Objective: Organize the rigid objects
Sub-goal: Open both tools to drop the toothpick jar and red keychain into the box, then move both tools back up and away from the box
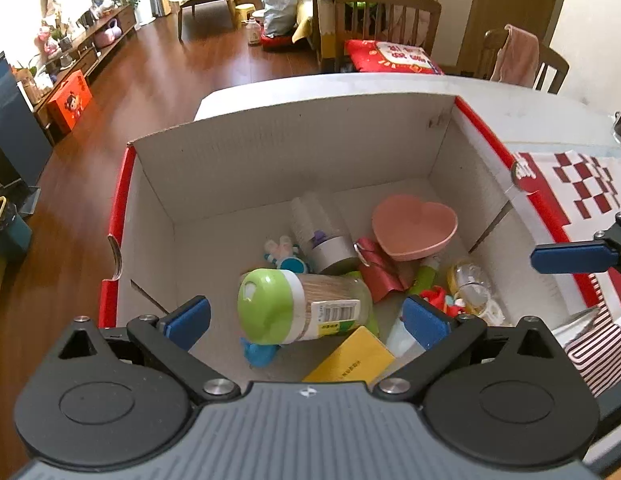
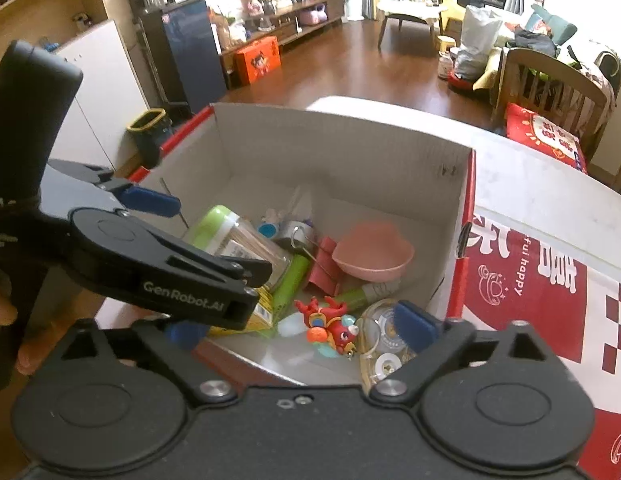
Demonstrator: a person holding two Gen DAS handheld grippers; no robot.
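A cardboard box (image 1: 270, 160), white inside and red outside, holds several rigid things. A toothpick jar with a green lid (image 1: 306, 308) lies on its side near the front. Behind it are clear stacked cups (image 1: 314, 216), a pink heart-shaped bowl (image 1: 414, 226), a red binder clip (image 1: 376, 268) and a yellow box (image 1: 350, 360). A red dragon toy (image 2: 330, 326) and a clear tape dispenser (image 2: 382, 340) lie at the near right. My left gripper (image 1: 306, 320) hovers open above the jar, not touching it. My right gripper (image 2: 300, 330) is open over the toy, its pads holding nothing.
The box stands on a white table (image 1: 390, 88), its red-and-white printed flap (image 1: 570, 184) folded out to the right. Wooden chairs (image 1: 386, 20) stand beyond the table. Brown wooden floor (image 1: 150, 92) lies to the left. A person's hand (image 2: 6, 312) shows at the left edge.
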